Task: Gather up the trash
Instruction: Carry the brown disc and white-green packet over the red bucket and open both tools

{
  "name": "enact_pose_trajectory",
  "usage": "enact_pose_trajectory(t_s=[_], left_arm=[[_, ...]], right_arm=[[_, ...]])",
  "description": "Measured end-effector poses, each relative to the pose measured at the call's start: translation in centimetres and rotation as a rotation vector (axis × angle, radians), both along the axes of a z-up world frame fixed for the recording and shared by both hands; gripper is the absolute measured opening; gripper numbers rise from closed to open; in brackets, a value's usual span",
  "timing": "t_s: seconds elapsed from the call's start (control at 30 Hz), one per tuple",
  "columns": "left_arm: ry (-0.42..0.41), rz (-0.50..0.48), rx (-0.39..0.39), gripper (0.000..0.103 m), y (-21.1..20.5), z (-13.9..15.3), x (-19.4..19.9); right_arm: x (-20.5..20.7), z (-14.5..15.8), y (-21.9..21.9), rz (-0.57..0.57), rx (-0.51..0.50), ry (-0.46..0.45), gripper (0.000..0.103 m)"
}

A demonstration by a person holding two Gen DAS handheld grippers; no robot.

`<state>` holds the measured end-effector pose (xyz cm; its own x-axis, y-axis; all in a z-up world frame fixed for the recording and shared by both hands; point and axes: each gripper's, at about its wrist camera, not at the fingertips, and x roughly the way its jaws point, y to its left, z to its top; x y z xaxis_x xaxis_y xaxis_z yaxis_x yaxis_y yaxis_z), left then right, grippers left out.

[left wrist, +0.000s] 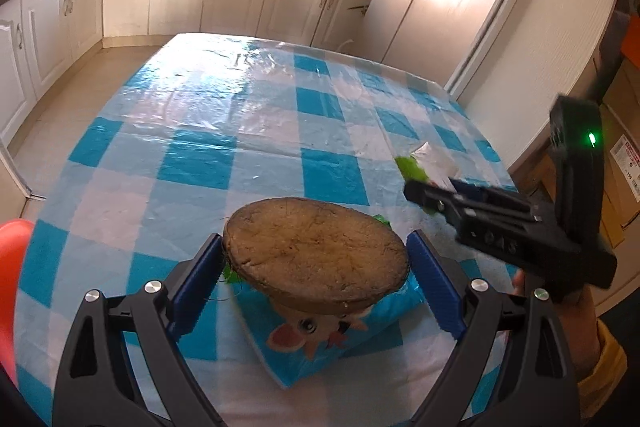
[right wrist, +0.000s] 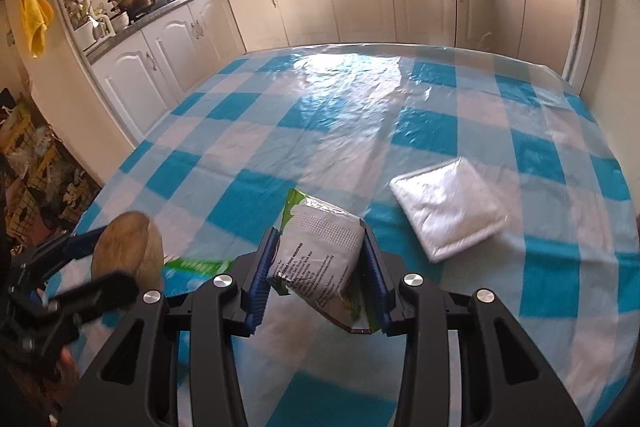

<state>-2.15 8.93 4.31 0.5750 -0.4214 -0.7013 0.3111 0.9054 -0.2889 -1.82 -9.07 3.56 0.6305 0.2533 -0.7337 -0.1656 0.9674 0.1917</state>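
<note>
Between the blue pads of the left gripper sits a brown coconut-like husk, flat cut face up, jaws spread wide around it and closed onto its sides. It's lifted clear of the checked tablecloth, right over a blue cartoon-print packet lying flat on the table. Over on the other side, the right gripper is clamped on a silver-and-green snack wrapper, pads pressing its two edges, the foil buckled and tilted between them. Both hands loaded, then!

Now, the carry. I'd say the husk is the risky one: round, hard, gripped across a curve, so keep it level and don't ease the squeeze until it's over the bin. The wrapper weighs next to nothing, but crumpled foil can slide out sideways, so a steady hold, no flicking. No bin shows in either view, so I can't tell which way they should go.

Pose: the left gripper points forward and down over the near table edge; the right one, seen from the left camera, hangs out to the right and slightly ahead, angled across the table, a yellow sleeve behind it.

Farther out, a white square pouch lies flat on the cloth, just right of the wrapper and untouched. That's trash still to collect, and so is the blue packet. Beyond, cream cabinets.
</note>
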Motion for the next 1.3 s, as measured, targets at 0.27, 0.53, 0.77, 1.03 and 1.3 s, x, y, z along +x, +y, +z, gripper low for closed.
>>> enact_pose_trajectory(t_s=[0.27, 0.53, 0.77, 1.03, 1.3], left_arm=[[-0.012, 0.046, -0.004, 0.091, 2.5, 0.6, -1.8], [-0.023, 0.086, -0.012, 0.091, 4.9, 1.0, -3.6], [-0.022, 0.137, -0.023, 0.091, 8.5, 1.2, -5.5], [-0.041, 0.226, -0.047, 0.091, 13.5, 1.8, -7.6], [-0.049, 0.366, -0.056, 0.091, 20.2, 1.9, -9.2]], right_arm=[[-3.1, 0.3, 1.1, 0.021, 0.046, -0.001, 0.042], [-5.2, 1.2, 4.0, 0.079, 0.052, -0.008, 0.042], [-5.9, 2.2, 6.9, 0.142, 0.061, -0.007, 0.042], [-6.1, 3.3, 11.4, 0.243, 0.07, 0.0, 0.042], [-5.6, 4.1, 17.8, 0.376, 0.058, 0.014, 0.042]])
